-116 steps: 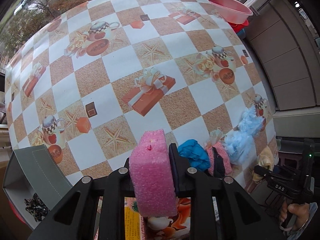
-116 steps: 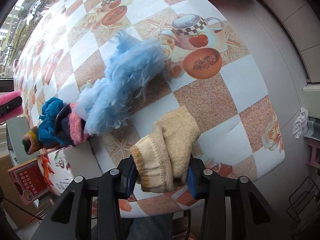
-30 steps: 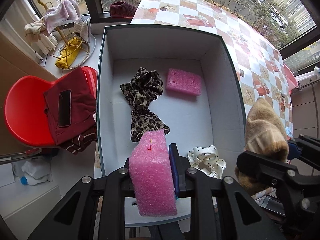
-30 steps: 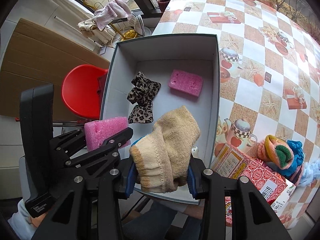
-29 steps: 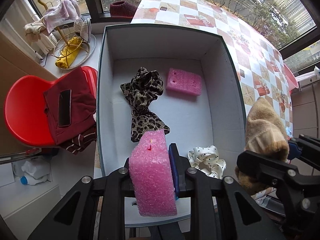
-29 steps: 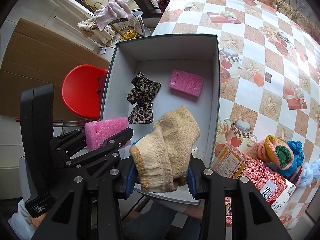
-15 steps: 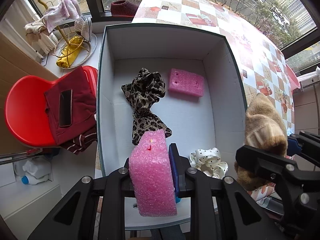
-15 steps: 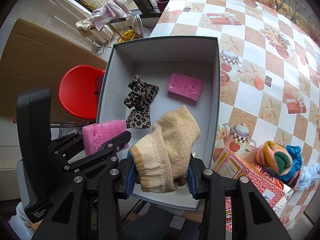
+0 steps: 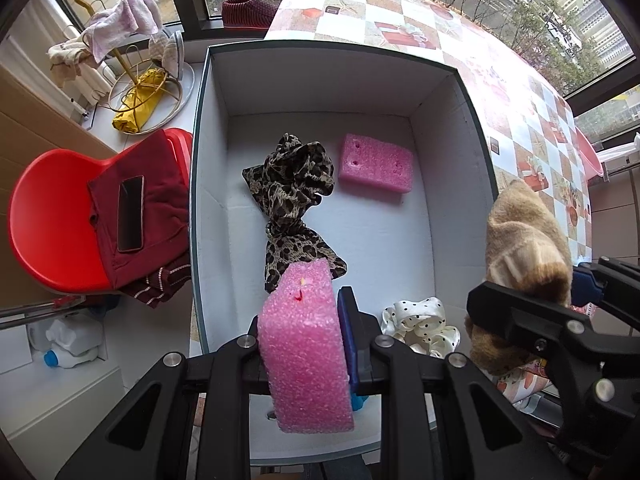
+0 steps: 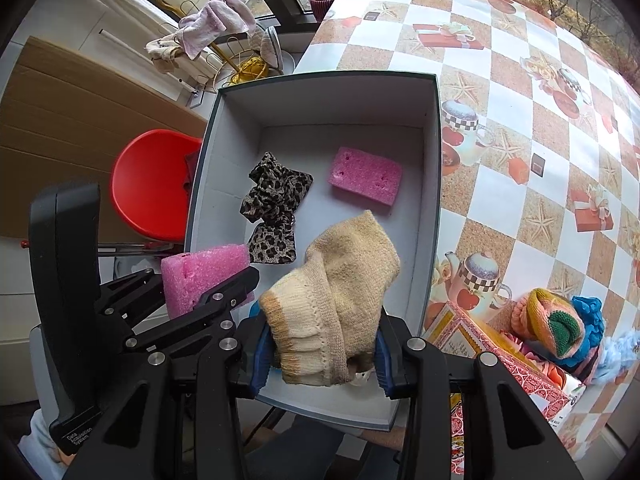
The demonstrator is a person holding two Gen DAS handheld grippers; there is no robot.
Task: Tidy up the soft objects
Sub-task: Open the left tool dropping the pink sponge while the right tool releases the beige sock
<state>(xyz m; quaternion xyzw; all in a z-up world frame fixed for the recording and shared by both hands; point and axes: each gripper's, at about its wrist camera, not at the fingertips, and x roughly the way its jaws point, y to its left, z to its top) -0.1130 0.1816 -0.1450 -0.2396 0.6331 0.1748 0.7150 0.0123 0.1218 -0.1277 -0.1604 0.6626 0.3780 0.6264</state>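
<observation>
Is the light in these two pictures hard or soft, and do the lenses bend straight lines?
Left wrist view: soft daylight, faint shadows under the pink sponge in the box; box edges bow outward.
Right wrist view: the same even light, no glare; tablecloth squares curve toward the dark corners.

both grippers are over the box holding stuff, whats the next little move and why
Probably open the left gripper and let its pink sponge drop. It hangs over the near end of the white box, where the floor looks bare between the leopard-print scarf and the polka-dot scrunchie. The right gripper, shut on the beige knit sock, could release next.
</observation>
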